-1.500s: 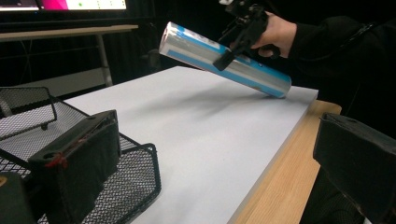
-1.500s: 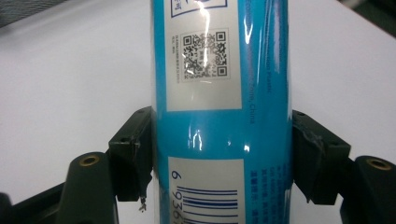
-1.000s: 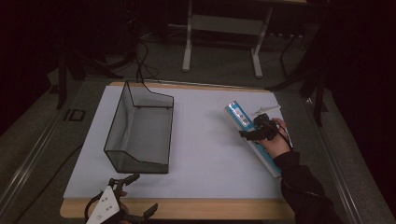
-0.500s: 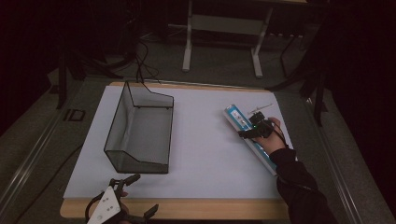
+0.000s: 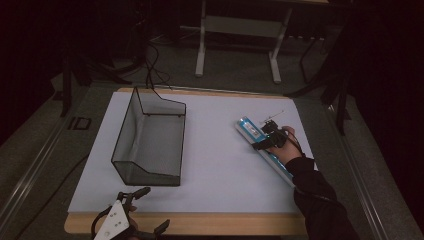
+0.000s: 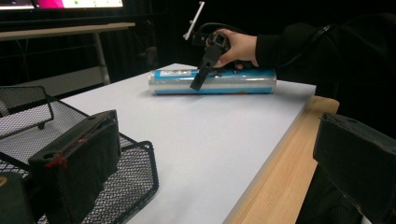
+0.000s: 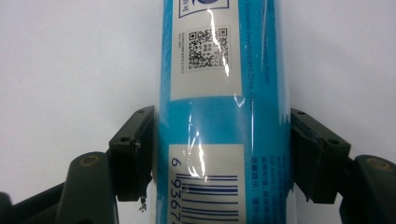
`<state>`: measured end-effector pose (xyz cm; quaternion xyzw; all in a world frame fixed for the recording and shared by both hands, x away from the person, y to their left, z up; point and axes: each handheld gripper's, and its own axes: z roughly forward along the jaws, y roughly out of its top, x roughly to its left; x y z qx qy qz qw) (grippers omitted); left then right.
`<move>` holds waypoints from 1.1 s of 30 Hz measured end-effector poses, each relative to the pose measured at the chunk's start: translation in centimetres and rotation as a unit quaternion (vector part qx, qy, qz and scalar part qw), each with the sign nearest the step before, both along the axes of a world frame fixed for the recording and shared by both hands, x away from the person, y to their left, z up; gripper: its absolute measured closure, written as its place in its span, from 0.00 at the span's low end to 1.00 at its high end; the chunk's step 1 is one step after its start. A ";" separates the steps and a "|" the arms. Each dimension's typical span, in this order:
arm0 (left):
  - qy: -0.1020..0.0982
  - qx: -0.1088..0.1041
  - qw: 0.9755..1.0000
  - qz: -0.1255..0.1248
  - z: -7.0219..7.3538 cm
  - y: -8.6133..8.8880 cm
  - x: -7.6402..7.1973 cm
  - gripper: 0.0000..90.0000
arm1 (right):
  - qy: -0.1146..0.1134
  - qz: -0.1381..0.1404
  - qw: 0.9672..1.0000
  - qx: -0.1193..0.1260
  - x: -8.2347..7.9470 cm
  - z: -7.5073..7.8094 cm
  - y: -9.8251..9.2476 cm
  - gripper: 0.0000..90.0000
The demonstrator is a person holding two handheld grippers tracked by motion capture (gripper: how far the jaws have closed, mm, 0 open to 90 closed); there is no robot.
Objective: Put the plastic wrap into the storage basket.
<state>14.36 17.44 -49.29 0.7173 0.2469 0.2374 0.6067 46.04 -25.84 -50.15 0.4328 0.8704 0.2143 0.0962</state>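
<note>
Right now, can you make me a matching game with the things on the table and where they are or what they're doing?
Things:
1. blue tube
2. wire basket
3. left tongs
4. right tongs

Places or states:
A. waiting wide open at the table's near edge
B. squeezing the tube's sides
C. standing empty on the left
D. lying flat on the right

Pairs: 1-D, 2-C, 3-A, 4-B

a black wire mesh basket point(image 5: 150, 145) sits on the left part of the white table top point(image 5: 215, 165), with a light metal stand point(image 5: 240, 30) on the floor beyond.
</note>
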 end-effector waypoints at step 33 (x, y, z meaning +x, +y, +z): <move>-0.001 0.003 1.000 -0.005 0.0 -0.3 0.2 0.02 | 0.121 -0.014 0.990 -0.068 -1.5 4.5 -2.0 0.14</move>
